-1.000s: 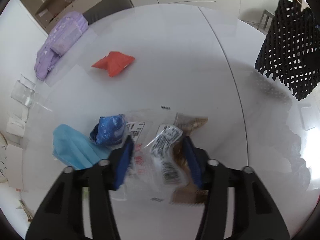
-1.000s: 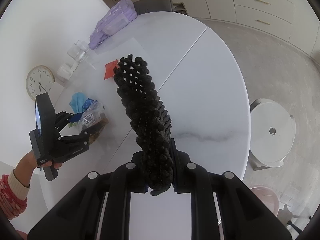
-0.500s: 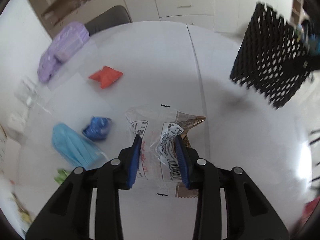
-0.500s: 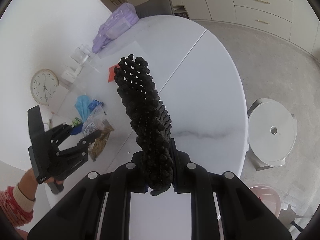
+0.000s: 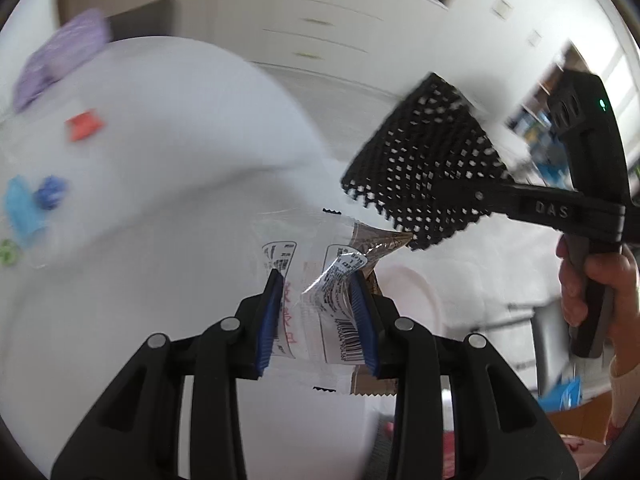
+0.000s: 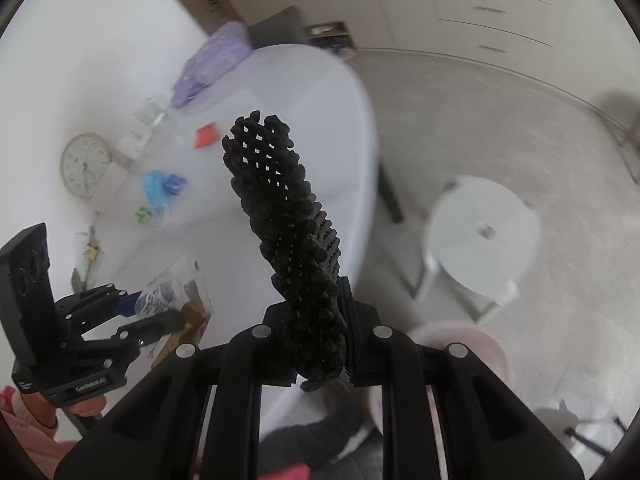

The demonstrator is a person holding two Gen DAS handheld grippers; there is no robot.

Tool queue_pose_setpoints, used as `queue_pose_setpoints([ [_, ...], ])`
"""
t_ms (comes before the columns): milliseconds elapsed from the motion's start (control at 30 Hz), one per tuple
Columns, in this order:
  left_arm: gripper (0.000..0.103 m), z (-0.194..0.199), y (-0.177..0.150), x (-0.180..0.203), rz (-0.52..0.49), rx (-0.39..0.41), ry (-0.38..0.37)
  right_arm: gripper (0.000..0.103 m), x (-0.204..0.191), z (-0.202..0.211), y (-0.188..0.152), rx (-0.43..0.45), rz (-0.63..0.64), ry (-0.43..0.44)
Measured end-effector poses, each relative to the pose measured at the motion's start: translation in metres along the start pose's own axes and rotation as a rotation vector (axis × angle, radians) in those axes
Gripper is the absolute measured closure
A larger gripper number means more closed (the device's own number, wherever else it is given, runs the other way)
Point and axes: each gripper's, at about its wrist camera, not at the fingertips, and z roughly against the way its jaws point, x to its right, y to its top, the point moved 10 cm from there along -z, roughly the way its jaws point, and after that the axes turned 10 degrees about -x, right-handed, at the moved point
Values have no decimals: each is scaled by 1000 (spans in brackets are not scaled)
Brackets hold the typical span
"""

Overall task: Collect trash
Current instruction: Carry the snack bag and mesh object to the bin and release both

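Observation:
My left gripper [image 5: 318,312] is shut on a bunch of clear and brown plastic wrappers [image 5: 320,280], held in the air off the white table's near edge. It shows from the side in the right wrist view [image 6: 156,312] with the wrappers [image 6: 168,288]. My right gripper [image 6: 316,344] is shut on a black mesh mat [image 6: 288,232] that sticks up and forward. In the left wrist view the mat [image 5: 424,172] hangs just right of the wrappers, almost touching their tip. A pink bin [image 6: 460,344] lies below both grippers.
On the white round table [image 5: 168,152] lie a red wrapper [image 5: 84,124], a crumpled blue wrapper [image 5: 50,192], a light blue mask [image 5: 20,208], a green scrap [image 5: 8,254] and a purple pack [image 5: 60,56]. A white stool [image 6: 480,240] stands on the floor to the right.
My left gripper lifted the wrappers off the table and swung right, toward the mat and past the table edge. My right gripper with the mat pulled back off the table too.

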Motion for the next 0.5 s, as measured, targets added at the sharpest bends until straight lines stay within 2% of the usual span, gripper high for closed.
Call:
queue_pose_setpoints([
  [167, 68, -48, -1, 88, -142, -98, -46, 85, 75, 24, -51, -13, -111, -61],
  [233, 68, -69, -6, 118, -182, -147, -65, 85, 98, 31, -68, -16, -149, -72],
  [300, 67, -87, -12, 136, -211, -192, -51, 85, 116, 36, -83, -18, -177, -81],
  [400, 52, -105, -24, 157, -210, -264, -62, 85, 136, 40, -99, -13, -214, -77],
  [467, 31, -107, -27, 164, -206, -274, -42, 85, 146, 41, -106, -8, -231, -69],
  [500, 29, -107, -24, 164, -206, -269, -30, 85, 149, 41, -108, -8, -235, -66],
])
